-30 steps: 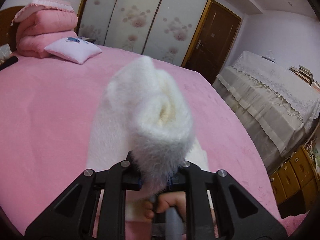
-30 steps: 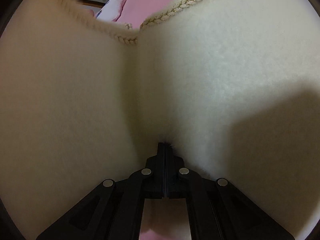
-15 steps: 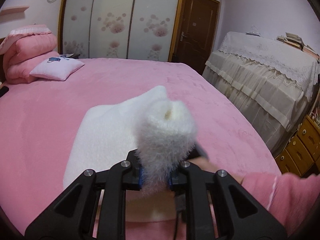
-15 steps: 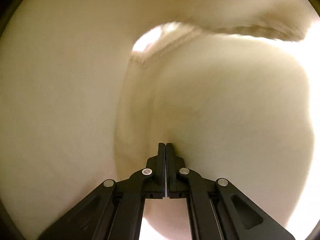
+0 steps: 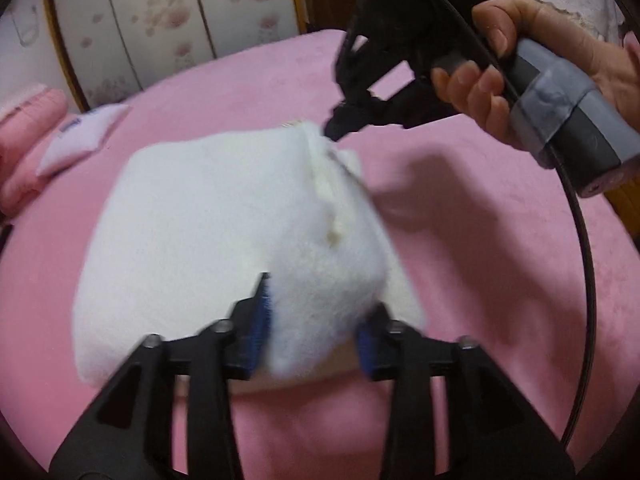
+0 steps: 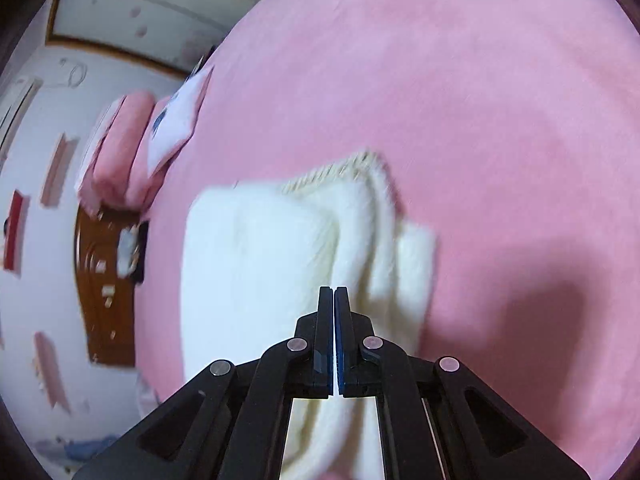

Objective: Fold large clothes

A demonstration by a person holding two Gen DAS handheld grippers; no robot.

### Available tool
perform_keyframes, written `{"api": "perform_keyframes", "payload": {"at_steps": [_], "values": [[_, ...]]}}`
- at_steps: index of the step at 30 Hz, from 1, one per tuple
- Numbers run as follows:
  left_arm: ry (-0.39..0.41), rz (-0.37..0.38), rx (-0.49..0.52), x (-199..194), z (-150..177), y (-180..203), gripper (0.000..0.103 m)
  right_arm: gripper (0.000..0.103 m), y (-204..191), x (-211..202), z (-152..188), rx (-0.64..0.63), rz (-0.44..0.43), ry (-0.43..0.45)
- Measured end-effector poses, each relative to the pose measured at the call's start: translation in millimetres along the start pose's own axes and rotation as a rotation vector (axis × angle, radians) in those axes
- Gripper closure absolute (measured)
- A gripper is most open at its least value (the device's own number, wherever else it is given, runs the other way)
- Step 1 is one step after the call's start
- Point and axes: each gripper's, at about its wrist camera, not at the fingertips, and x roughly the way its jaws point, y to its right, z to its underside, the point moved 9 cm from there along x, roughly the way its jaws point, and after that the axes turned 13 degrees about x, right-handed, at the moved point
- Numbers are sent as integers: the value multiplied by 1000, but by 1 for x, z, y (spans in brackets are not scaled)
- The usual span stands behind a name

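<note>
My left gripper (image 5: 312, 320) is opening around the fluffy end of the white garment (image 5: 208, 240) folded on the pink bed (image 5: 480, 280), long axis running away from me, while my right gripper (image 6: 334, 336), clenched empty, sits at its far edge.

No legible text; pillow (image 5: 82, 136) print blurred, unreadable

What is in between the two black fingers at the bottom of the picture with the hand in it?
In the left wrist view, a fluffy bunch of the white garment sits between the left gripper fingers, whose jaws are opening.
</note>
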Motion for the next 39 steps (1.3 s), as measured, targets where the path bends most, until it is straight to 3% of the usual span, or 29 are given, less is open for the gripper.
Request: {"api": "perform_keyframes", "payload": {"at_steps": [1,3,6,10,13,14,16,17,18,20,21,23,27,28,29,30,34,36,38,39], "values": [[1,35,-21,-4,0,-2,45,100,-2,-1,9,-4,-11,-32],[0,80,-50,-14,-4,1,44,93,-10,3,24,-7,-29,-77],[-7,103,-56,-24,-10,-7,44,67,-12,11,54,-30,21,-117],[-36,61,-103,-41,-9,-26,43,67,-19,27,112,-36,45,-163],[-80,93,-184,-46,-4,-42,43,67,-30,45,138,-48,68,-170],[-100,96,-212,-45,-3,-49,43,67,-31,51,145,-70,94,-146],[-129,72,-276,-43,-3,-66,43,86,-29,52,169,-96,110,-93],[-122,60,-306,-44,-4,-75,43,91,-48,58,179,-95,98,-66],[-108,46,-339,-46,-6,-85,43,92,-61,60,201,-85,82,-35],[-60,21,-365,-53,-13,-99,43,94,-66,35,212,-65,36,45],[-39,-27,-363,-58,-15,-108,43,94,-67,18,213,-74,28,93],[-29,-101,-366,-62,-18,-124,43,94,-71,-12,216,-100,28,164],[-21,-145,-412,-60,-26,-148,43,95,-67,-49,238,-101,50,264],[-23,-152,-421,-58,-28,-151,43,95,-58,-51,243,-110,84,274],[-29,-159,-431,-59,-22,-164,43,95,-77,-22,225,-97,106,274],[-43,-165,-442,-57,-17,-178,43,95,-71,-15,228,-63,128,263],[-130,-104,-461,-34,-9,-192,43,90,-28,17,242,46,196,153],[-184,-85,-462,-16,-1,-214,43,86,-32,19,250,25,183,148],[-213,-52,-454,-8,9,-218,43,78,-37,12,256,-12,209,161],[-219,-32,-446,-4,10,-226,43,65,-41,6,259,-33,255,180]]}}
